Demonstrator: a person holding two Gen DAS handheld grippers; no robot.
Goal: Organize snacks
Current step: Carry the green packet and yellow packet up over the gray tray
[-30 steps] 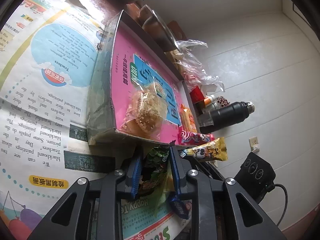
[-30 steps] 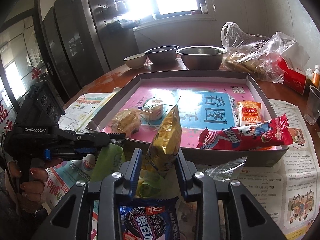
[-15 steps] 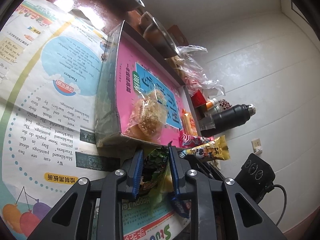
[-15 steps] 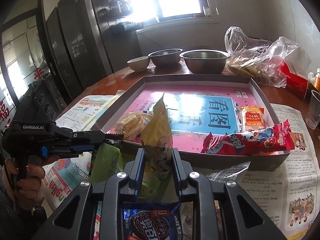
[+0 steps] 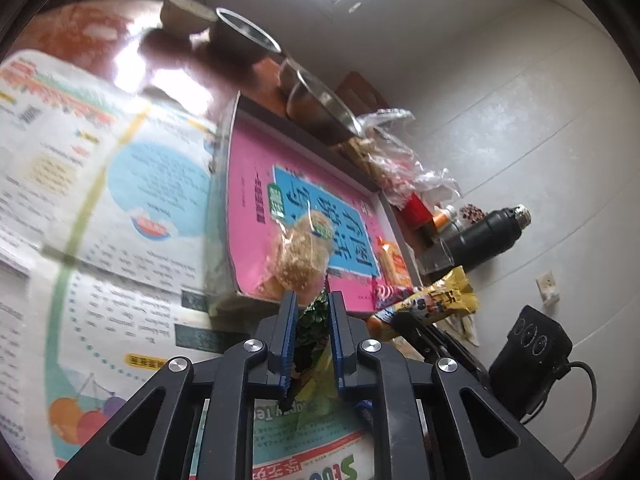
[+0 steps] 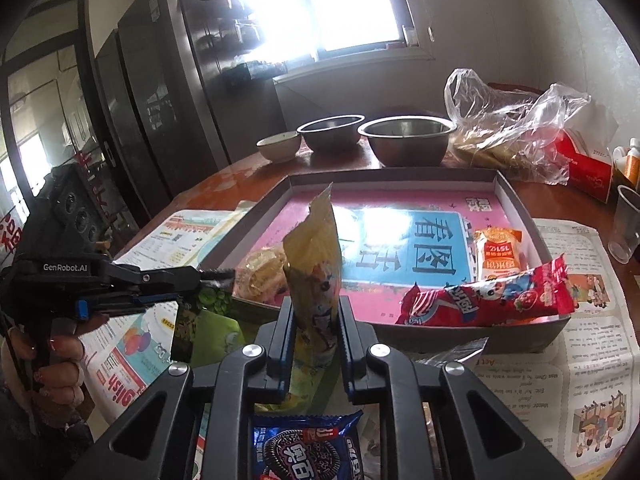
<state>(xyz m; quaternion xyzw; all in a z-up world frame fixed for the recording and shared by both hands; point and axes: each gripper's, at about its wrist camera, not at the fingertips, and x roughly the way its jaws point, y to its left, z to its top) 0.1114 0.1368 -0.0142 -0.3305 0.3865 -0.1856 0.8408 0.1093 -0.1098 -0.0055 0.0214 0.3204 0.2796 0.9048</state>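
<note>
My left gripper point(image 5: 312, 300) is shut on a green snack packet point(image 5: 310, 336), held just in front of the near wall of the grey tray point(image 5: 224, 208). It also shows in the right wrist view point(image 6: 216, 276), with the packet point(image 6: 208, 300) hanging below. My right gripper point(image 6: 314, 304) is shut on a yellow snack bag point(image 6: 314, 264), held upright before the tray's front wall point(image 6: 460, 336). In the tray lie a wrapped bun point(image 6: 260, 268), an orange packet point(image 6: 498, 250) and a red packet point(image 6: 488, 300) on its rim.
An Oreo pack point(image 6: 308, 448) lies under my right gripper. Metal bowls point(image 6: 408, 140), a plastic bag point(image 6: 516, 132), a red tissue box point(image 6: 588, 164) and a cup point(image 6: 626, 224) stand behind and right of the tray. A black flask point(image 5: 480, 236) stands beyond it. Newspapers point(image 5: 100, 208) cover the table.
Both grippers have risen and tightened on their packets. The yellow bag now stands more upright between the right fingers. The left gripper has tilted up with the green packet.
</note>
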